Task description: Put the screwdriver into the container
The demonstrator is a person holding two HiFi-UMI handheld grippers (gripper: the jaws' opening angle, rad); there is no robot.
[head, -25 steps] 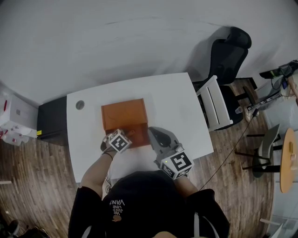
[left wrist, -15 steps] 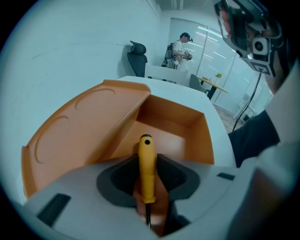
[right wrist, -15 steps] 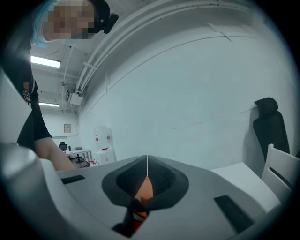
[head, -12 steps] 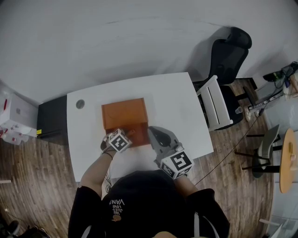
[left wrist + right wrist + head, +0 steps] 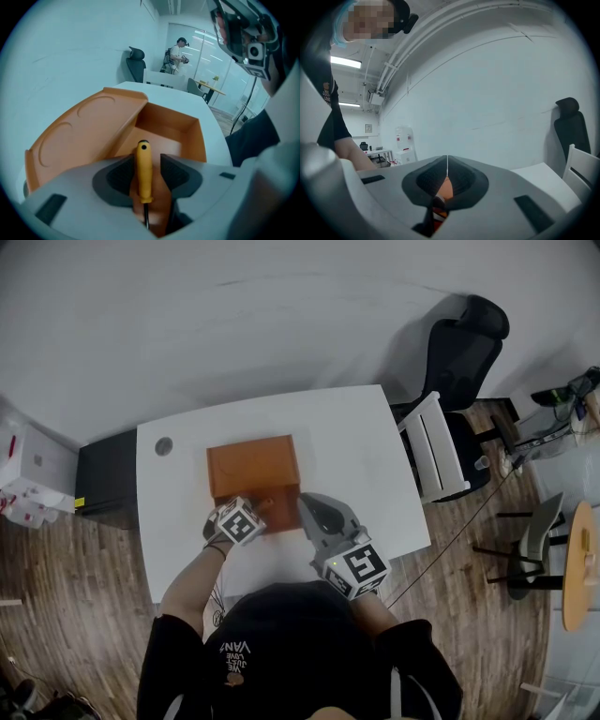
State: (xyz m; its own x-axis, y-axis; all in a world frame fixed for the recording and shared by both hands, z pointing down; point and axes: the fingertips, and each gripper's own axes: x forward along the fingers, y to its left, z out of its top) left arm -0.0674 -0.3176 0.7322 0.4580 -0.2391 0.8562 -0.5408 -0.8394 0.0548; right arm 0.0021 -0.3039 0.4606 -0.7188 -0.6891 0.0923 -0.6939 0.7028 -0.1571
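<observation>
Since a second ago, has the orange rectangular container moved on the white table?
No. The orange container sits at the same spacing from the round grey hole in the white table.

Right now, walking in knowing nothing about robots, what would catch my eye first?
The orange container in the middle of the white table stands out first. Over its near side, a yellow-handled screwdriver stands between the jaws of the left gripper, which have just been opening and leave a gap on each side of the handle. The right gripper sits shut beside the container.
</observation>
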